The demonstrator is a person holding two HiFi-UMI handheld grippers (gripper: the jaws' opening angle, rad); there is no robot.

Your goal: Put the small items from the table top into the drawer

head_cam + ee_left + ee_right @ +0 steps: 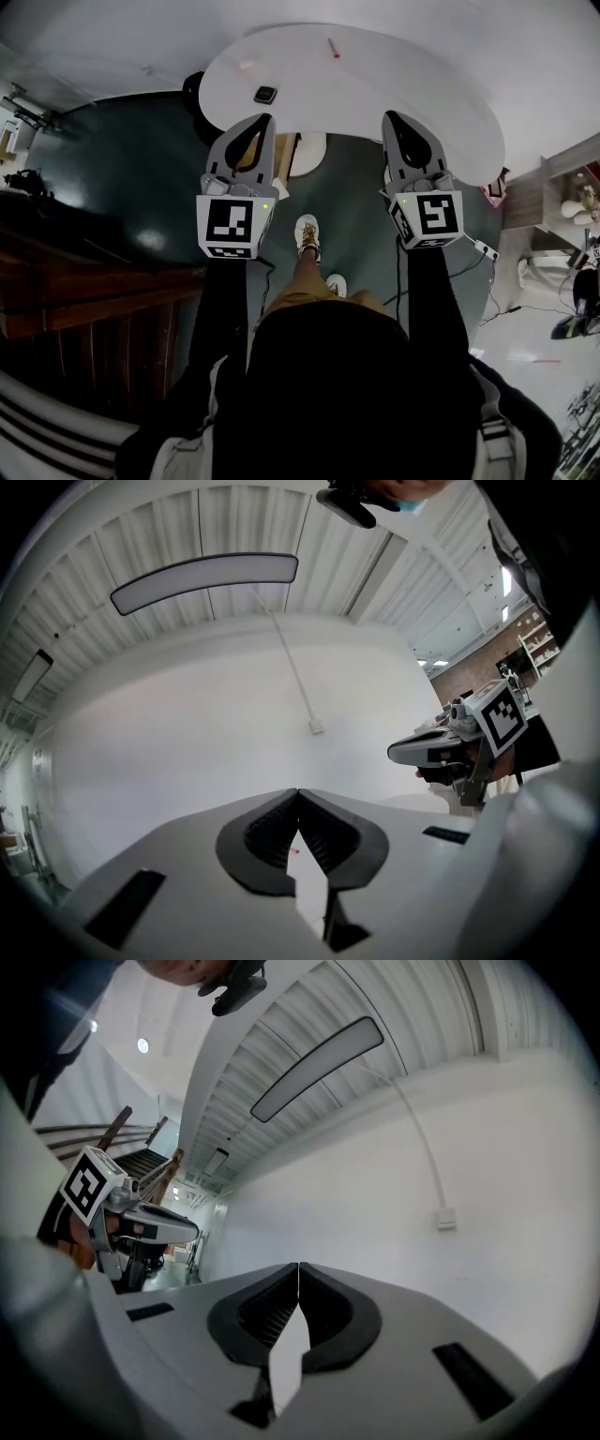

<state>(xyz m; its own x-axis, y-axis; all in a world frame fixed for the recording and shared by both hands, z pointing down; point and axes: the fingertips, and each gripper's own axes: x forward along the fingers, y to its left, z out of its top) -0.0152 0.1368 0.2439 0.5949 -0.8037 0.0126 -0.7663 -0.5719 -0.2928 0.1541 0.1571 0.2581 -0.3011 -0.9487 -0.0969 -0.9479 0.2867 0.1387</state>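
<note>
Nearest the head view, two shoes (307, 234) are seen on a dark floor (141, 187), with a dark sleeve reaching forward on either side. The left tongs (264, 120) and the right tongs (390, 116) are held level and side by side, well apart from one another, each with its marker cube turned toward the camera. In the left gripper view the left tongs (298, 792) are seen with the ribbed pads met at the tips and nothing between them; the right tongs (395, 754) appear at the right edge. In the right gripper view the right tongs (298, 1265) are likewise closed tip to tip and empty, with the left tongs (194, 1232) at the left. Beyond both tips lies a white rounded worktop (412, 103). On it three small items are spread apart: a dark square item (265, 94) nearest, just ahead of the left tongs, a pale pink item (247, 66) behind it, and a red item (335, 49) farthest back. A drawer cannot be made out in any view. Farthest off, a white wall (187, 733) with a small wall box (317, 727) is shown.
</note>
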